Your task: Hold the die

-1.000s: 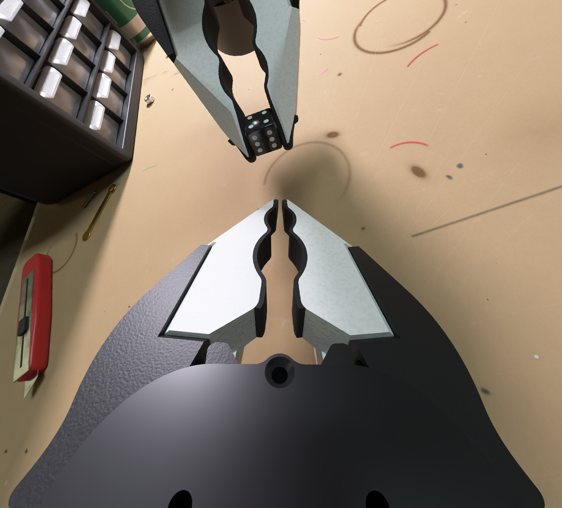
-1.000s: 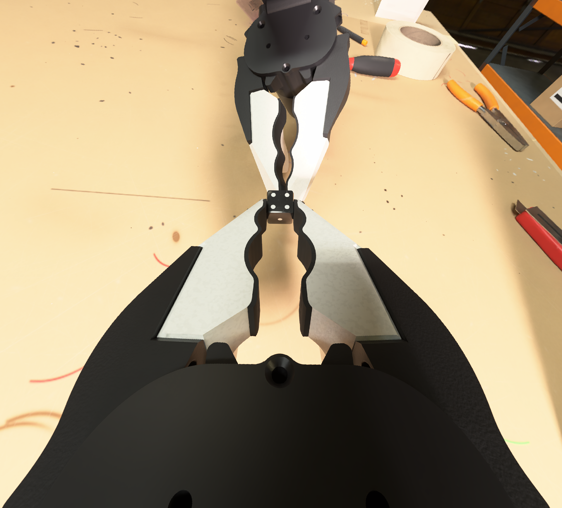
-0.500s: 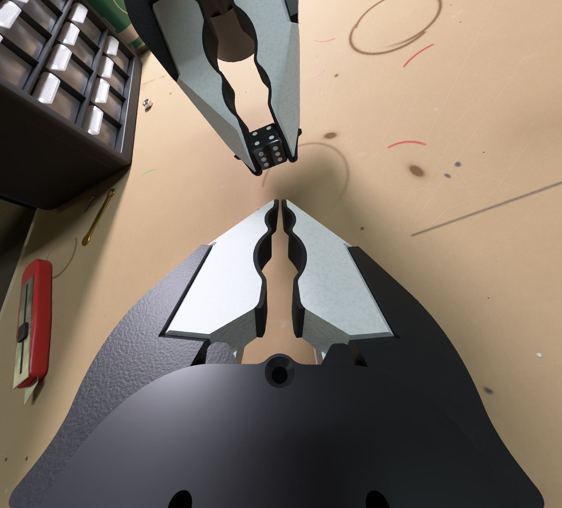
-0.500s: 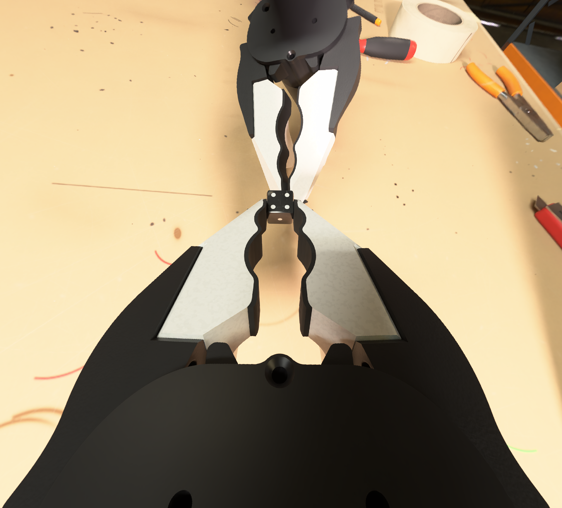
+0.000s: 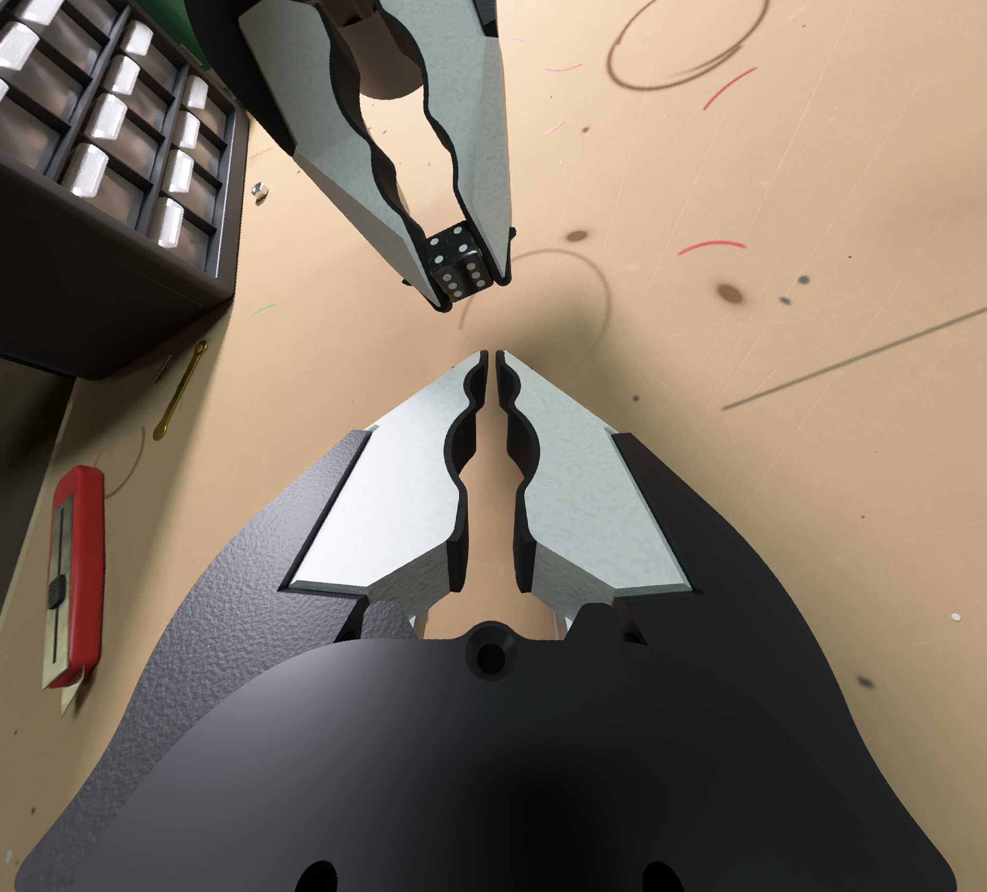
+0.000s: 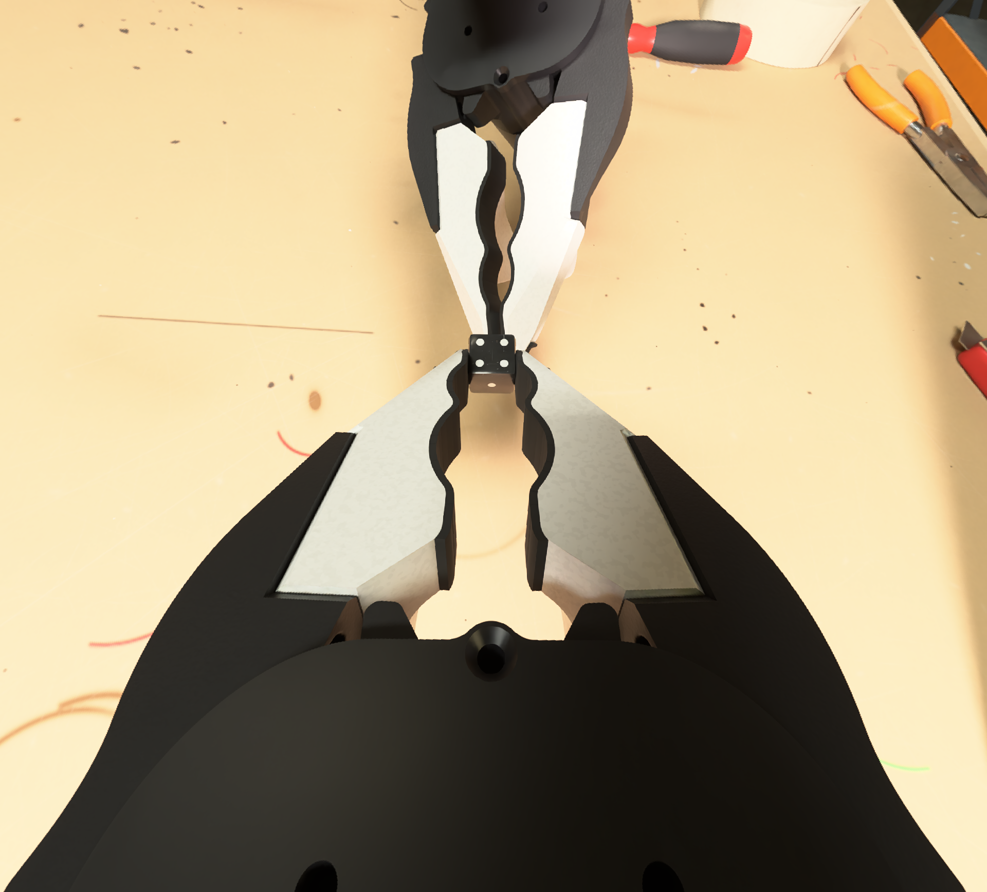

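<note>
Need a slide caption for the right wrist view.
Right gripper clamps small black white-pipped die at its fingertips above tan workbench; shut left gripper faces it.

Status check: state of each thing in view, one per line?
die: off the table, gripped at the jaw tips
right gripper: jaws shut on the die
left gripper: jaws shut, nothing between them
utility knife: lying flat, blade tip out
pliers: lying flat, closed
</note>
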Motion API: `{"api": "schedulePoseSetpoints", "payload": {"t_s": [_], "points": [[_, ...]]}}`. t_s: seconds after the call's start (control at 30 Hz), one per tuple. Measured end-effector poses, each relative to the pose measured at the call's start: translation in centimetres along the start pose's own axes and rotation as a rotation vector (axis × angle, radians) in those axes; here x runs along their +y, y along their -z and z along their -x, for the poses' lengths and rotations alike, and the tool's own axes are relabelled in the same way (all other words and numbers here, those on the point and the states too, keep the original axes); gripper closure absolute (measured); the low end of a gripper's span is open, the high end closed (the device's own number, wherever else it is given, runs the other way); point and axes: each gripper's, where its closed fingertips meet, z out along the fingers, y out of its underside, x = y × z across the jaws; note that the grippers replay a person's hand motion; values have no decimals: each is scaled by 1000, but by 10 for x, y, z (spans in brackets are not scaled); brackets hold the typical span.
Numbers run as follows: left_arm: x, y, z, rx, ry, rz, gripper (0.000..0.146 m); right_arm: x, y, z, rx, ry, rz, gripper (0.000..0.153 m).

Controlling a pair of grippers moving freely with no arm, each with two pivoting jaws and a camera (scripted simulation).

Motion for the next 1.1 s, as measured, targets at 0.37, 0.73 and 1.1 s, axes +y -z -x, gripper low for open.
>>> {"api": "schedulePoseSetpoints", "payload": {"t_s": [0.37, 0.73, 1.1], "points": [[0, 0, 1, 10, 47, -8, 144, 0, 1, -2, 79, 28, 30, 137], [1, 1, 2, 16, 80, -8, 144, 0, -1, -1, 156, 97, 65, 137], [2, 1, 2, 15, 83, -9, 144, -1, 0, -3, 149, 77, 41, 137]]}}
